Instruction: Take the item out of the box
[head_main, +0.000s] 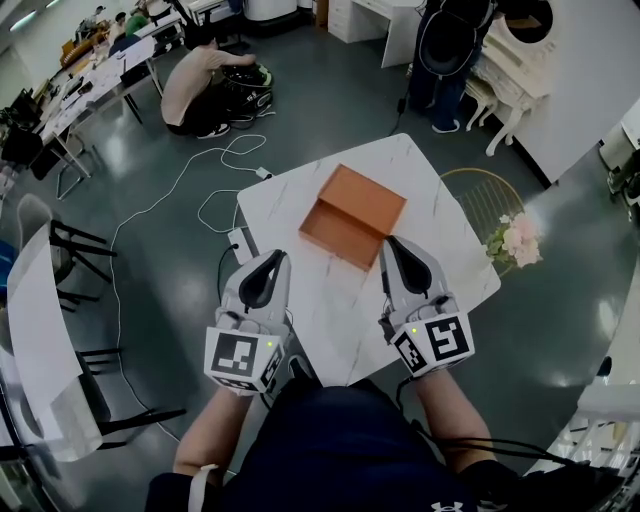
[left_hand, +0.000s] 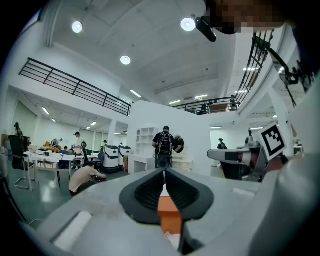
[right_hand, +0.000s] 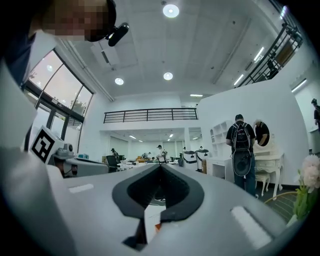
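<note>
An orange cardboard box (head_main: 352, 215) lies in the middle of the white marble table (head_main: 440, 250); I cannot see any item inside it. My left gripper (head_main: 279, 257) hovers over the table's near left edge, just short of the box, jaws together and holding nothing. My right gripper (head_main: 388, 243) points at the box's near right corner, jaws also together and empty. In the left gripper view the shut left gripper (left_hand: 165, 172) shows a strip of the orange box (left_hand: 169, 216) below its tips. The right gripper (right_hand: 161, 167) is shut in its own view too.
Pale flowers (head_main: 515, 241) stand by a gold wire chair (head_main: 487, 195) to the table's right. A power strip (head_main: 240, 243) and cables (head_main: 170, 190) lie on the floor at left. One person crouches (head_main: 198, 85) and another stands (head_main: 447, 45) beyond the table.
</note>
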